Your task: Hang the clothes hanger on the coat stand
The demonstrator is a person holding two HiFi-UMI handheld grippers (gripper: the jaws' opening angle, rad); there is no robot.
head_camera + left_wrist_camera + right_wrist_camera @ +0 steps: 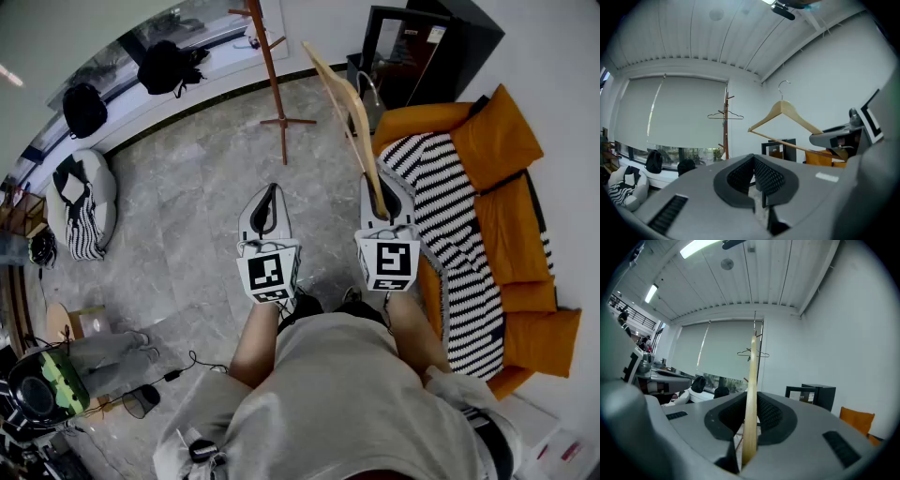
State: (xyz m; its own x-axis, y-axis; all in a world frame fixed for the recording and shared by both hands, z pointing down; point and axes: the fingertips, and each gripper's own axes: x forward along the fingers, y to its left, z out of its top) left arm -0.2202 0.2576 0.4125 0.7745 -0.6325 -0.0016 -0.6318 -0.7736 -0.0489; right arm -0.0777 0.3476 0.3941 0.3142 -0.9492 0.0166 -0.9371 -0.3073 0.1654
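Two readings. Right hand-held gripper (379,202) — we see its jaws clamped on one end of the wooden clothes hanger (349,112), which rises ahead of it. Left hand-held gripper (266,208), just beside: jaws together, nothing between them. We note the coat stand (272,66) well ahead of both, apart from the hanger.

You hold both grippers out level, side by side ahead of your chest, your left forearm (255,339) and right forearm (413,330) bare and extended. The left gripper (271,192) has its jaws together on nothing. The right gripper (380,199) is clamped on one end of the wooden clothes hanger (361,122).
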